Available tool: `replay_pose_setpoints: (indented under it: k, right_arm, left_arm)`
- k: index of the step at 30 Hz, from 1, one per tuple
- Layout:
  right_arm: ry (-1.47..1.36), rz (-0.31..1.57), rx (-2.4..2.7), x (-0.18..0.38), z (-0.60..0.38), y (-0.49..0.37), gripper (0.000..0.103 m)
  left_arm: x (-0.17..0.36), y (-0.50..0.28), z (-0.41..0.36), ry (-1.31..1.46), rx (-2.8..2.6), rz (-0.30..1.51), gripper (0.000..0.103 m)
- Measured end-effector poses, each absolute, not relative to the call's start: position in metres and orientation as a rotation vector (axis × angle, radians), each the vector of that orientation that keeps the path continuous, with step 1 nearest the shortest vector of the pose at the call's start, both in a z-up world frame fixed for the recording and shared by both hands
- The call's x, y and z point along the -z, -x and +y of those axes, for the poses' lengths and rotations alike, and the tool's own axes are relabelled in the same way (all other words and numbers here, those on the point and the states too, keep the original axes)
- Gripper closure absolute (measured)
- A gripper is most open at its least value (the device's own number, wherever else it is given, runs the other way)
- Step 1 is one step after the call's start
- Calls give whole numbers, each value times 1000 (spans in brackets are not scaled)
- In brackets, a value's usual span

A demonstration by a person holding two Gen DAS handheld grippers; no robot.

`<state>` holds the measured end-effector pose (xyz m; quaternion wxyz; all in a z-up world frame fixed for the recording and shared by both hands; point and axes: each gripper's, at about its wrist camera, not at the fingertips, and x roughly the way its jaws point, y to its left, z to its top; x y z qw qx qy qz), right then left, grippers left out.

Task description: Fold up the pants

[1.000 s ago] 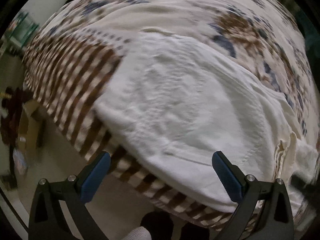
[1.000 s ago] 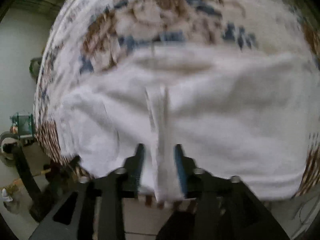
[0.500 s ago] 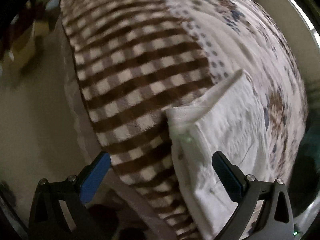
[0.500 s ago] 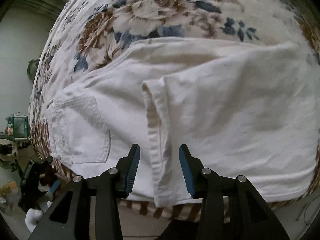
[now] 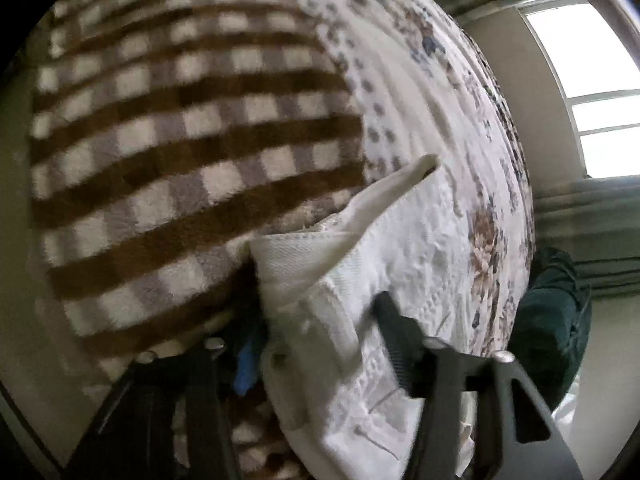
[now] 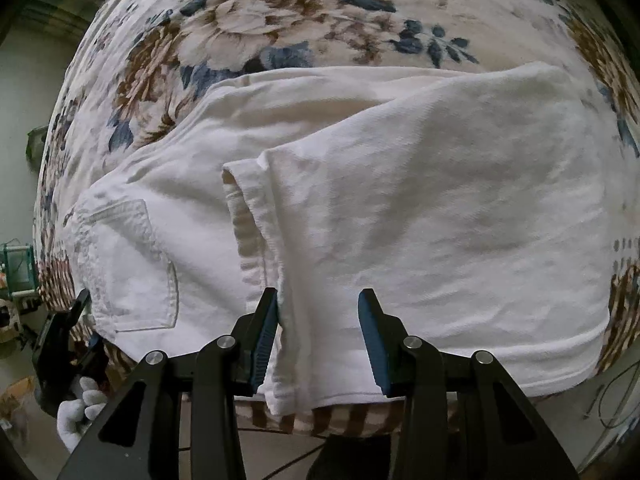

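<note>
I see the white pants [image 6: 400, 220] lying folded on the flowered bedspread [image 6: 280, 20], a leg hem doubled over toward the back pocket [image 6: 132, 268]. My right claw [image 6: 318, 340] stands part open astride that hem at the near edge, pads not pressing. My left claw [image 5: 320, 344] has just been closing around the waistband corner [image 5: 296, 264], grip unclear through blur; the checked blanket [image 5: 180, 140] lies left of it, a gloved hand [image 6: 76, 412] below.

Pants [image 6: 420, 208]: white woven cotton-like cloth, matt, stitched seams noted. Bed cover [image 6: 280, 8]: floral printed cloth, matt. Checked blanket [image 5: 180, 140]: fleecy, napped. Gripper frames: black matt plastic, ribbed blue pads
</note>
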<state>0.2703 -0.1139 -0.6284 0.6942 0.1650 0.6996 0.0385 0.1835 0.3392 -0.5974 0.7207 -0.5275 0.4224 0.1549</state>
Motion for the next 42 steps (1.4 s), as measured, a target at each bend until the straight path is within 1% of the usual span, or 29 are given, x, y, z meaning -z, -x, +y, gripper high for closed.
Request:
replay_pose_setpoints:
  k: [3, 5, 6, 7, 8, 15, 18, 21, 23, 24, 28, 32, 36, 40, 41, 42]
  right_arm:
    - [-374, 1561, -117, 626, -110, -274, 60]
    - [-351, 1549, -128, 622, -107, -278, 60]
    - [-339, 1534, -134, 620, -108, -280, 60]
    - [-335, 1525, -137, 618, -109, -281, 60]
    - [-331, 1513, -135, 617, -112, -282, 60]
    - [-351, 1483, -117, 613, -148, -282, 60]
    - [-380, 1466, -106, 605, -176, -274, 60]
    - [-404, 1451, -85, 597, -210, -264, 60]
    - [-416, 1439, -56, 591, -241, -256, 60]
    - [-420, 1434, -40, 587, -261, -250, 60]
    - [-444, 1414, 39, 582, -329, -233, 60]
    - [-460, 1400, 124, 584, -393, -220, 60]
    - [-458, 1387, 187, 591, -449, -212, 60]
    - [-468, 1395, 188, 595, -475, -208, 60]
    - [-472, 1399, 180, 596, -479, -207, 57]
    - [-486, 1403, 168, 597, -484, -207, 49]
  left_arm:
    - [608, -195, 337, 1153, -300, 894, 31]
    - [603, -200, 332, 1118, -299, 872, 32]
    - [599, -201, 330, 1110, -294, 851, 40]
    - [592, -200, 327, 1099, -282, 813, 53]
    - [586, -201, 325, 1087, -254, 790, 72]
    - [493, -221, 265, 868, -106, 670, 72]
    - [446, -228, 213, 760, 0, 651, 73]
    - [403, -227, 141, 641, 112, 633, 73]
    - [389, -228, 99, 593, 176, 642, 73]
    - [383, -227, 66, 556, 209, 652, 73]
    - [393, -224, -18, 591, 313, 743, 73]
    - [429, -229, -95, 589, 358, 867, 73]
    - [469, -233, -139, 532, 371, 966, 73]
    - [487, -231, -168, 415, 338, 1054, 71]
    - [490, -235, -172, 395, 321, 1091, 68]
    - [494, -230, -179, 382, 319, 1121, 64]
